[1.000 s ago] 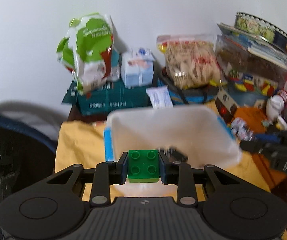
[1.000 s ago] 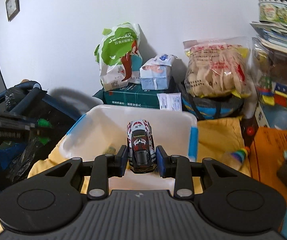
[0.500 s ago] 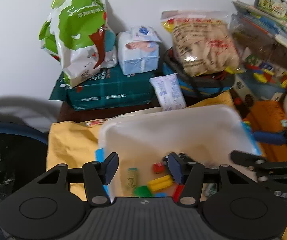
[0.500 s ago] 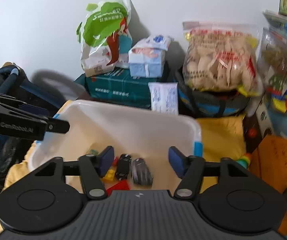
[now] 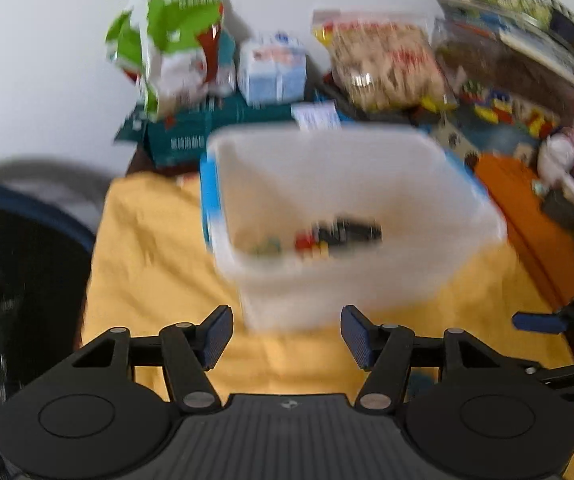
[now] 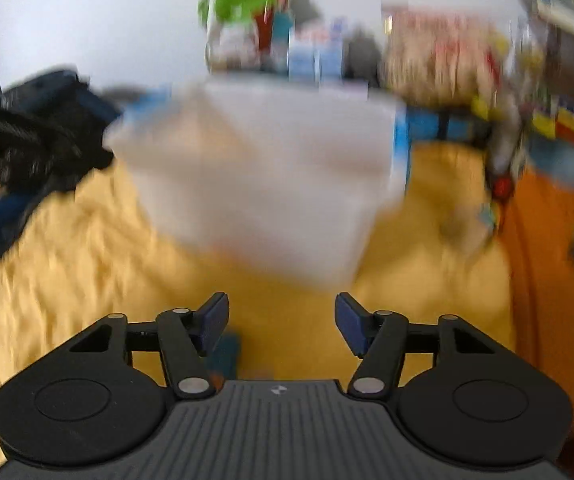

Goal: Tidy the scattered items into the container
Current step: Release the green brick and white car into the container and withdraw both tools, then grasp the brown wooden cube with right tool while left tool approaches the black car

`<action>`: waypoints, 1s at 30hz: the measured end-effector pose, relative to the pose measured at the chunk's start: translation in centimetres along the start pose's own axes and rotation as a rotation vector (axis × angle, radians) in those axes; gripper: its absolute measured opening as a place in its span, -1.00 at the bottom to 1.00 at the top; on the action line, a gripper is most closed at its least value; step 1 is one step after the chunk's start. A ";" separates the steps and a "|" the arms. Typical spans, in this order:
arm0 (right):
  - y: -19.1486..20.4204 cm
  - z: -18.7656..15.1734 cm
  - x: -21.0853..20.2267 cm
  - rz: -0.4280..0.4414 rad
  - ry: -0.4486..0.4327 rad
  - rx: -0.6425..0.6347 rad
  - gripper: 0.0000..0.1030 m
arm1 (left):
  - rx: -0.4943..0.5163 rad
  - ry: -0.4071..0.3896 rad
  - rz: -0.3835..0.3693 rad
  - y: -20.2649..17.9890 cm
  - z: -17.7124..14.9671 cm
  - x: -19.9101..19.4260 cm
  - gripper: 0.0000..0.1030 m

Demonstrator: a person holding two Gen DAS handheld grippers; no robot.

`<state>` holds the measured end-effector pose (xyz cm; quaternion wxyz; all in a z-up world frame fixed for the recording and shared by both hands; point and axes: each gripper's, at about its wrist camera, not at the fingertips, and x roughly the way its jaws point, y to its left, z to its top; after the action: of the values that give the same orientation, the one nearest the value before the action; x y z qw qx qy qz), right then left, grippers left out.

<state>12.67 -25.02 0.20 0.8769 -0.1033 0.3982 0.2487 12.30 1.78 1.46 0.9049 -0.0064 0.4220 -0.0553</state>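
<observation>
The white plastic container with blue handles stands on a yellow cloth. In it lie a black toy car, a red brick and other small blurred toys. My left gripper hangs over the cloth just in front of the container, its jaws opening with nothing between them. My right gripper is also in front of the container, jaws closing on nothing. A small teal item lies on the cloth by its left finger. Both views are motion-blurred.
Behind the container stand a green-and-white bag, a teal box, a tissue pack and a snack bag. Orange cloth with toys and boxes lies to the right. A dark bag sits at the left.
Both grippers opened and dropped the green brick and the toy car into the container. They then drew back and down, and the container now lies ahead of the fingertips.
</observation>
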 end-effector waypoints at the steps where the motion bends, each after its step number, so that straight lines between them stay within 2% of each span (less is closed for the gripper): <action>1: 0.1 -1.1 0.4 0.002 0.024 0.004 0.07 | 0.005 0.017 -0.002 -0.4 -1.1 0.1 0.23; 4: 0.3 -2.8 1.2 0.012 0.047 0.016 -0.01 | 0.015 0.053 -0.014 -1.5 -4.0 0.4 0.23; 10: 0.4 -2.9 3.1 0.023 0.073 0.028 -0.10 | 0.047 0.094 -0.036 -3.6 -7.2 0.7 0.23; 12: 0.6 -3.0 3.5 0.031 0.073 0.025 -0.15 | 0.072 0.099 -0.049 -4.5 -7.8 0.8 0.23; 15: 0.3 -3.1 3.8 0.046 0.068 0.028 -0.34 | 0.110 0.111 -0.080 -6.4 -8.5 1.2 0.23; 21: -1.0 -3.6 1.5 0.031 0.017 0.059 -0.34 | 0.160 0.127 -0.133 -10.3 -9.2 3.1 0.23; 25: -2.8 -4.3 0.0 0.006 0.010 0.107 -0.34 | 0.177 0.142 -0.078 -11.9 -9.2 5.2 0.23; 30: -3.8 -5.2 -1.5 -0.017 -0.004 0.126 -0.34 | 0.129 0.155 -0.057 -11.8 -8.7 7.1 0.23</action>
<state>10.43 -30.81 -2.20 0.8844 -0.0507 0.4107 0.2157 9.11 -10.35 -8.89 0.8661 0.0439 0.4861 -0.1083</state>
